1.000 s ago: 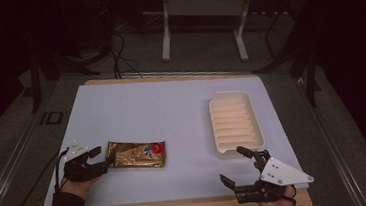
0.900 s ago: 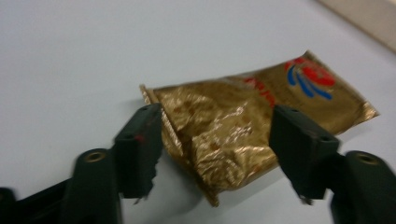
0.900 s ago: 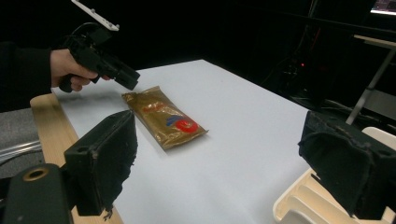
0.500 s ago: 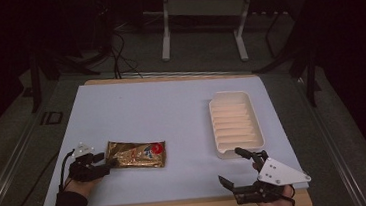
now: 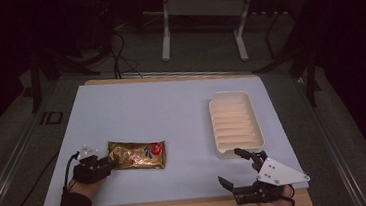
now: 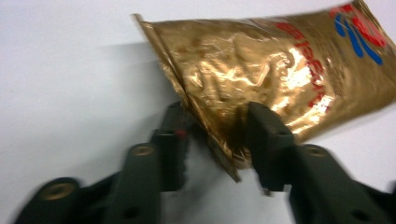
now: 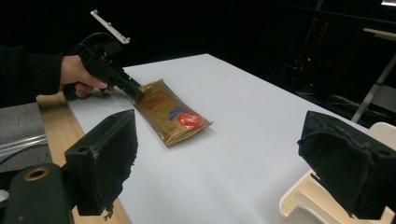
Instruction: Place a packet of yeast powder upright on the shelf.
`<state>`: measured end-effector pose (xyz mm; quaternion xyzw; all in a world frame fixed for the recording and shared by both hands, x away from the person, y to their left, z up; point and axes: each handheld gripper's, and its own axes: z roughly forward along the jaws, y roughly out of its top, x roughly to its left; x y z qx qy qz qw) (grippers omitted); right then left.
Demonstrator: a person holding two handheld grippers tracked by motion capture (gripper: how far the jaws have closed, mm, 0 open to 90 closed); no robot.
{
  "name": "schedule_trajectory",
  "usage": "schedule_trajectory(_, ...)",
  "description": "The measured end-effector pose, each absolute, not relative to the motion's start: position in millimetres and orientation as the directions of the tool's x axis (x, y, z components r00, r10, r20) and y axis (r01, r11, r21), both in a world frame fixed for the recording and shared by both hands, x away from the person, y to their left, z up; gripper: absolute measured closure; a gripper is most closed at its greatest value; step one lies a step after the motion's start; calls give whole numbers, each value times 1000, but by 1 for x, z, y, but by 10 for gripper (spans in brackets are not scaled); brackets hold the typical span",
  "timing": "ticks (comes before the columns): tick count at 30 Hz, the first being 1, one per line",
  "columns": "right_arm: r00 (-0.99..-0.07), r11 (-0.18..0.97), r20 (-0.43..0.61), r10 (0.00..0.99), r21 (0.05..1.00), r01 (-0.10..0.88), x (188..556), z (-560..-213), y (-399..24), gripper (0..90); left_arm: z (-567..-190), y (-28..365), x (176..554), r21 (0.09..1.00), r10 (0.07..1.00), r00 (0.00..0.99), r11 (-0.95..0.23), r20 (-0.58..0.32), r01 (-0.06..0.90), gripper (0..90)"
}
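A gold foil packet (image 5: 138, 155) with red and blue print lies flat near the table's front left. My left gripper (image 5: 110, 163) is at the packet's left end. In the left gripper view its jaws stand on either side of the packet (image 6: 280, 70), whose sealed edge sits crumpled between them, so the left gripper (image 6: 217, 116) is shut on that edge. The right gripper view shows the left gripper (image 7: 135, 93) touching the packet (image 7: 170, 112). My right gripper (image 5: 228, 166) hovers open at the front right edge with nothing between its jaws (image 7: 224, 154).
A cream ribbed tray (image 5: 235, 121) lies on the right side of the white table (image 5: 171, 109), just beyond my right gripper; its corner (image 7: 303, 200) is in the right gripper view. Dark floor, cables and a metal stand lie behind the table.
My left gripper slid right onto the packet's left end and its jaws closed on the edge. The right gripper barely moved.
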<state>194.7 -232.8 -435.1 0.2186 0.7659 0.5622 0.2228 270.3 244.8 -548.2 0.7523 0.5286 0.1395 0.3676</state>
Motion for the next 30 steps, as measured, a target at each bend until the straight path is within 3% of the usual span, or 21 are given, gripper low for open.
schedule_trajectory(5, -806, 272, -91, 585, 958, 90, 195, -436, -233, 117, -548, 240, 271, 695, 904, 395, -178, -164, 697, 789)
schedule_trajectory(11, -801, 277, -95, 591, 956, 91, 196, -436, -234, 132, -547, 238, 271, 691, 910, 376, -160, -173, 705, 886)
schedule_trajectory(27, -804, 250, -52, 592, 961, 122, 199, -434, -242, 111, -513, 232, 266, 760, 902, 413, -178, -128, 625, 900)
schedule_trajectory(30, -803, 267, -82, 591, 959, 99, 199, -434, -242, 114, -506, 231, 264, 775, 896, 424, -175, -130, 607, 900)
